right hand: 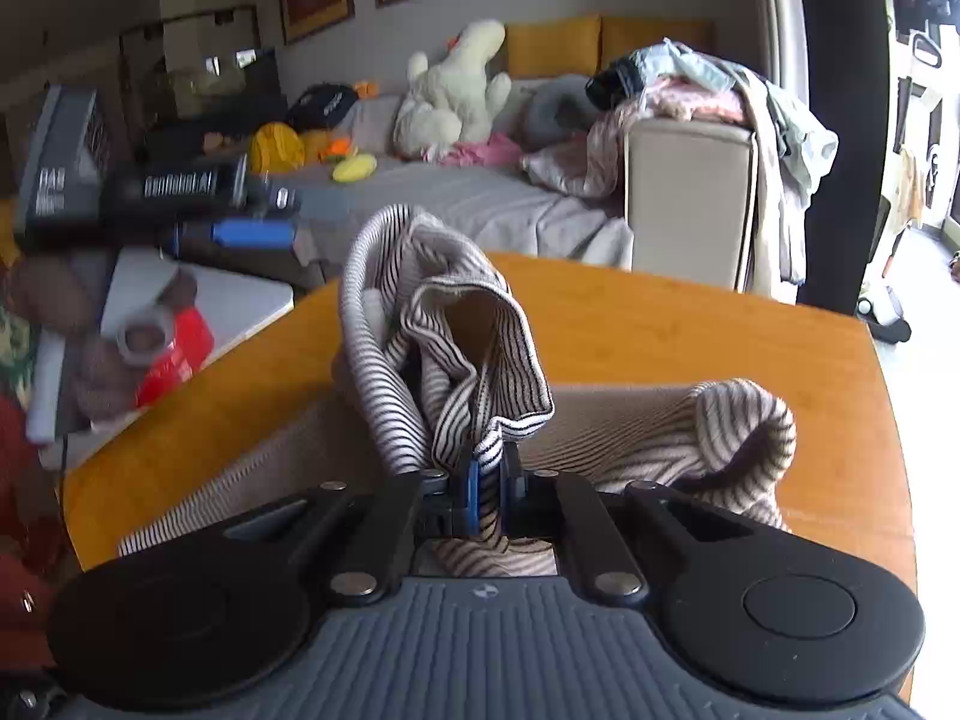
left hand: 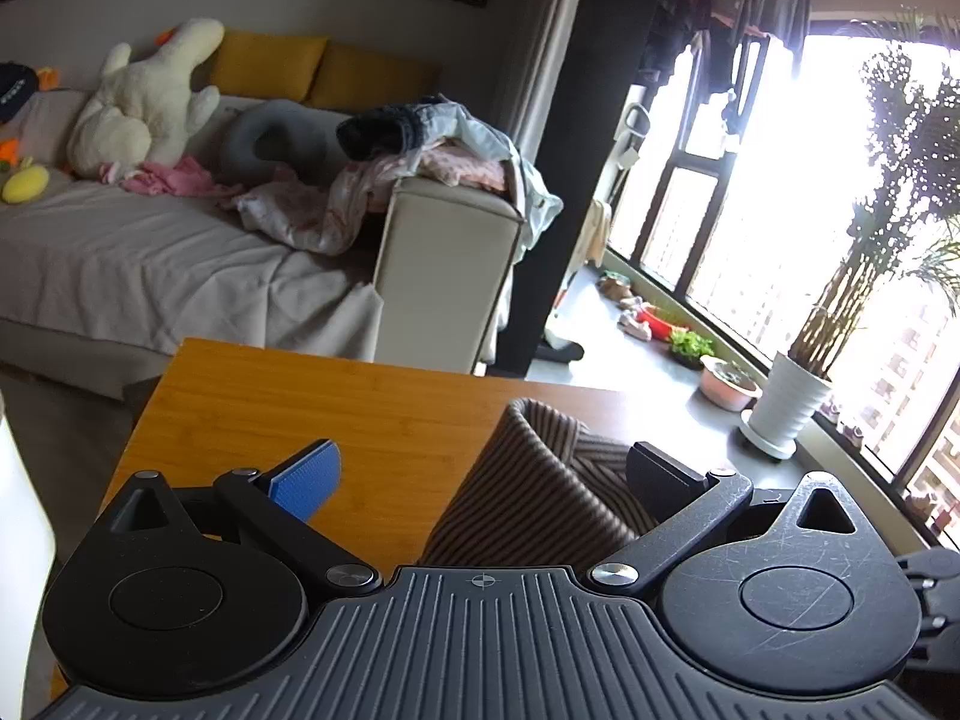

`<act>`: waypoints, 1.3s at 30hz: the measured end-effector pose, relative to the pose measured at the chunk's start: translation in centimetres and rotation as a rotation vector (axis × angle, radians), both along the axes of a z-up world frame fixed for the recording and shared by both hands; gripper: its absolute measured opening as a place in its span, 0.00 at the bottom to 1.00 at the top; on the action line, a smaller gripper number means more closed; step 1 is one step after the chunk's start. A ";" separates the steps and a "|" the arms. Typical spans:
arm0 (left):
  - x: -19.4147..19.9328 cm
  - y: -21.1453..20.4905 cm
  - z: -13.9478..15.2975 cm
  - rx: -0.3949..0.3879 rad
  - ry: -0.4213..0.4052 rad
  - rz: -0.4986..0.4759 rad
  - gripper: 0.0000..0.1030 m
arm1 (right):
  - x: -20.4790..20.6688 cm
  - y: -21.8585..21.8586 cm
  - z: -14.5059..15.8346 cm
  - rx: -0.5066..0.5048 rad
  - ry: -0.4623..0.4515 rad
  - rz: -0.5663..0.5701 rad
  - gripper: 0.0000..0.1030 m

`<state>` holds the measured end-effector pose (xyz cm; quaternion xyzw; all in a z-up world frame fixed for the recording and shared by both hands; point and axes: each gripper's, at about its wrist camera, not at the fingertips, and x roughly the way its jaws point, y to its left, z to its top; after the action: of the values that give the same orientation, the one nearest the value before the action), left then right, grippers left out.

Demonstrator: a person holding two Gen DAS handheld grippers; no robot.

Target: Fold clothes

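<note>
on the wooden table (right hand: pixel 690 324) the striped garment (right hand: pixel 456 348) sits bunched, the right gripper (right hand: pixel 489 495) pinching its edge, probably to lift a fold. left gripper (left hand: pixel 480 480) is spread wide, holding nothing.

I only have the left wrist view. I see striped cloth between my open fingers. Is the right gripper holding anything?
Observer: Yes. The right gripper is shut on a bunched fold of the striped garment.
Operator: Is the whole garment lifted?
Observer: No. In the right wrist view part of it lies on the table, with a rolled cuff off to the gripper's right.
Operator: Anything left of the table I can't see?
Observer: Yes, a cluttered low white surface with a red item on it.
</note>
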<state>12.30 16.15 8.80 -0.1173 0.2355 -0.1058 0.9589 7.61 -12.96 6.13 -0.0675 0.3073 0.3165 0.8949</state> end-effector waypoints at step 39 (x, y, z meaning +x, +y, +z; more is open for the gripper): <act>-1.3 -0.9 -6.6 0.069 0.360 -0.180 0.85 | -0.4 -9.1 -1.3 0.287 0.283 -0.246 0.31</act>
<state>11.00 15.21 2.23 -0.0801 0.4162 -0.1603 0.8915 7.22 -22.02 4.79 0.1435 0.3877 0.2516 0.8751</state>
